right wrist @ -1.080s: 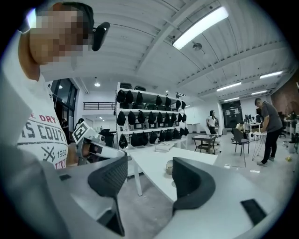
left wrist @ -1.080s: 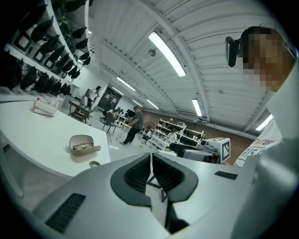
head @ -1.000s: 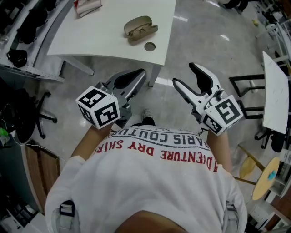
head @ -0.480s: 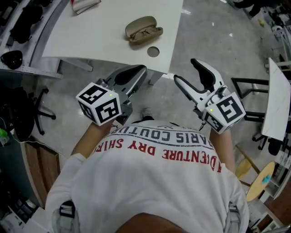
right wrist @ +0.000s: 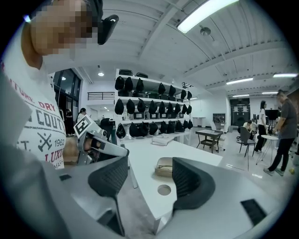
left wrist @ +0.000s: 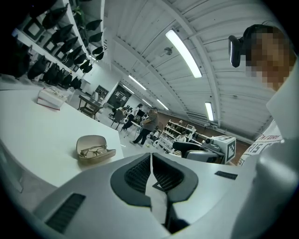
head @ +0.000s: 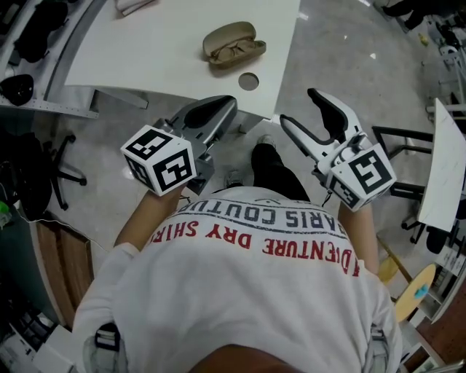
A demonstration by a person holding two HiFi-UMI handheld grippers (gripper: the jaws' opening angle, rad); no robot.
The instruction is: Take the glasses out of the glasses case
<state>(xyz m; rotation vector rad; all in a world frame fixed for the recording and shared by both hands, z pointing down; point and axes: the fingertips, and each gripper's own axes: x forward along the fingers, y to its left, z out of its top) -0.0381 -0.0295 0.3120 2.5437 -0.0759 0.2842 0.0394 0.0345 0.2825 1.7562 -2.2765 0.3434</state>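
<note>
A tan glasses case (head: 234,45) lies open on the white table (head: 160,51), with thin-framed glasses (left wrist: 93,151) resting inside it. The case (left wrist: 95,150) sits well ahead of both grippers, and nothing touches it. My left gripper (head: 217,111) hovers off the table's near edge with its jaws closed together and nothing between them. My right gripper (head: 300,108) is held over the floor at the table's corner, open and empty. Between its pads, the right gripper view shows the case (right wrist: 164,166) far off.
A round hole (head: 248,81) is cut in the tabletop just nearer than the case. A flat white packet (head: 135,6) lies at the table's far end. Shelves of dark helmets line the left side. Chairs and other tables stand to the right; people stand in the distance.
The table and case have drawn nearer to both grippers. A dark trouser leg now shows below, stepping forward. Neither gripper's jaws have changed.
</note>
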